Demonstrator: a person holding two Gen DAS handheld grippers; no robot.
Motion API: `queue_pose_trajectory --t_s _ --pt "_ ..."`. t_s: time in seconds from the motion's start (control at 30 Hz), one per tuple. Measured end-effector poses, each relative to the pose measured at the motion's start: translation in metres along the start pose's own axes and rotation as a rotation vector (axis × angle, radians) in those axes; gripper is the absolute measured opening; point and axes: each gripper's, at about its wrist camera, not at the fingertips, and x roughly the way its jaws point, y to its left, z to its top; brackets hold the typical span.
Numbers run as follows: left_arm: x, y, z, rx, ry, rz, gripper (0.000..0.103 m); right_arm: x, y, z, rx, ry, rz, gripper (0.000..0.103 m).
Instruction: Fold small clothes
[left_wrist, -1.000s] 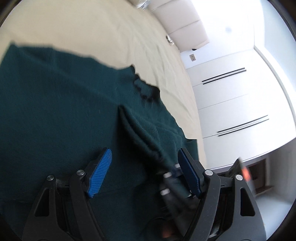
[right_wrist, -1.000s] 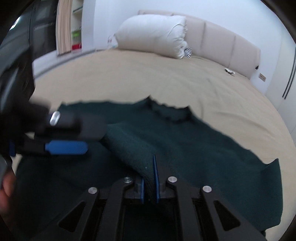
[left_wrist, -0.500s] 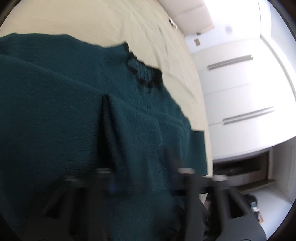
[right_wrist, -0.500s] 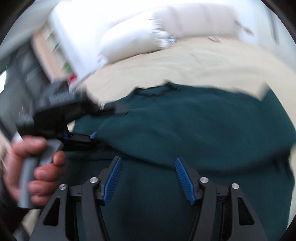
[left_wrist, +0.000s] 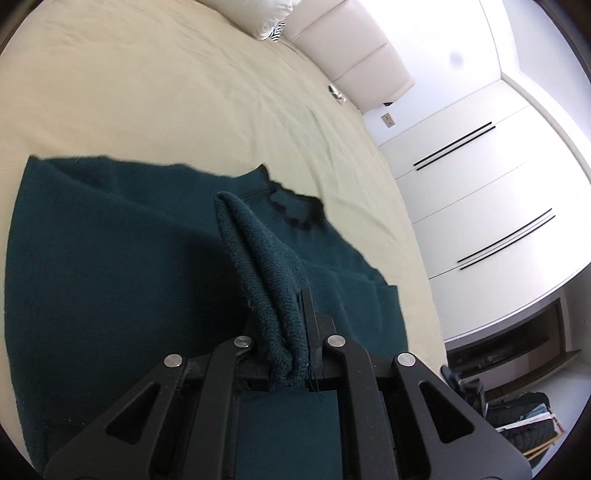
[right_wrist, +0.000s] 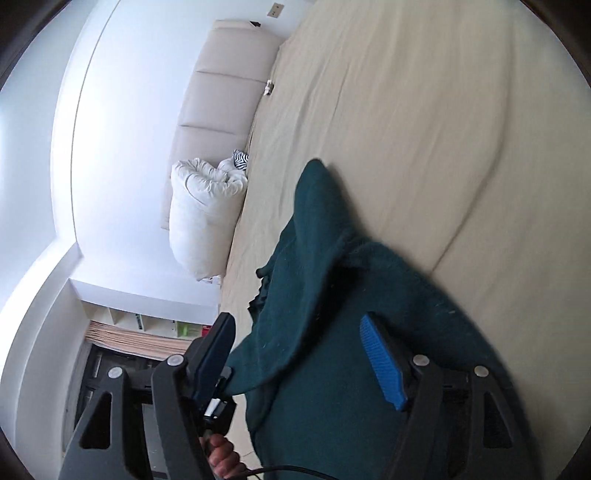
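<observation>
Pinching green sweater (left_wrist: 110, 280) fold: left gripper (left_wrist: 284, 332).

Left wrist camera sits low and close behind its own fingers, looking down and forward over the dark green sweater (left_wrist: 110, 277) across the beige bed (left_wrist: 166, 92) toward the padded headboard (left_wrist: 362, 55) and white wardrobe doors (left_wrist: 480, 192). Right wrist camera is just as close to the knit, but rolled on its side, so the bed (right_wrist: 424, 110) runs up the frame with the white pillow (right_wrist: 203, 214) and headboard (right_wrist: 218, 92) at left. Both views share the sweater (right_wrist: 332, 295), the bed and that headboard.
</observation>
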Motion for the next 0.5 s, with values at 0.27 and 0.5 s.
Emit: queue_pose_trajectory --t_s 0.27,0.5 --pt "0.020 0.011 -0.006 -0.019 0.019 0.000 0.008 0.047 -0.010 0.020 0.120 0.049 -0.078 0.075" --pt "0.024 0.013 -0.005 -0.019 0.007 -0.020 0.008 0.051 -0.003 0.038 0.114 -0.003 -0.081 0.076"
